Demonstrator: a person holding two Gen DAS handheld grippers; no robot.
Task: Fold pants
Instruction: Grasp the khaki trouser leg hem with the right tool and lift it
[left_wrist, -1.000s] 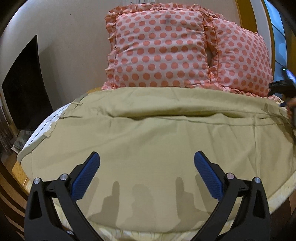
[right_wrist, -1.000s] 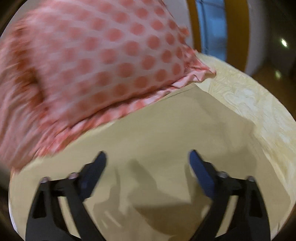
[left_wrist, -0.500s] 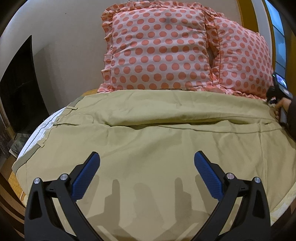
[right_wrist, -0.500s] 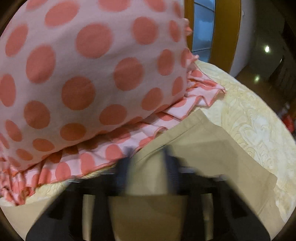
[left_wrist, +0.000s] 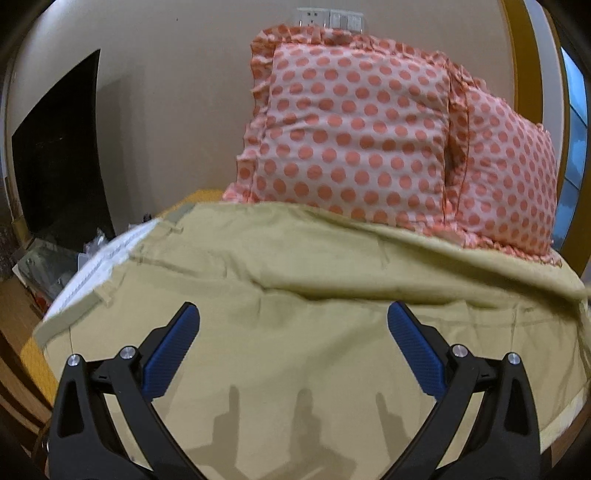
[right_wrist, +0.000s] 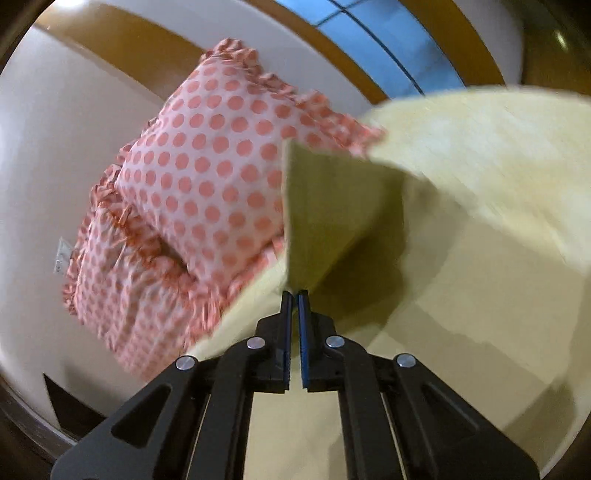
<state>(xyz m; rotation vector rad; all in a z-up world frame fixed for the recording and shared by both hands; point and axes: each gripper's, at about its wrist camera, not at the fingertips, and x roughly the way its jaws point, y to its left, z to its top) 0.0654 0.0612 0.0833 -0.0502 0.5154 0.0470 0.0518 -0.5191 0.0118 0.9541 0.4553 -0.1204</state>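
Pants (left_wrist: 295, 350) of soft khaki cotton lie spread across the bed, their white-lined waistband (left_wrist: 99, 266) at the left edge and a long crease running across the middle. Two plump pillows (left_wrist: 354, 136) in pink with coral dots and ruffled trim lean against the beige wall. The left gripper (left_wrist: 293, 325) hovers over the cloth with its ribbed blue pads spread wide. The right gripper (right_wrist: 294, 295) pinches a stiff, flat corner of the fabric, lifted above the pale patterned bedspread (right_wrist: 498, 155).
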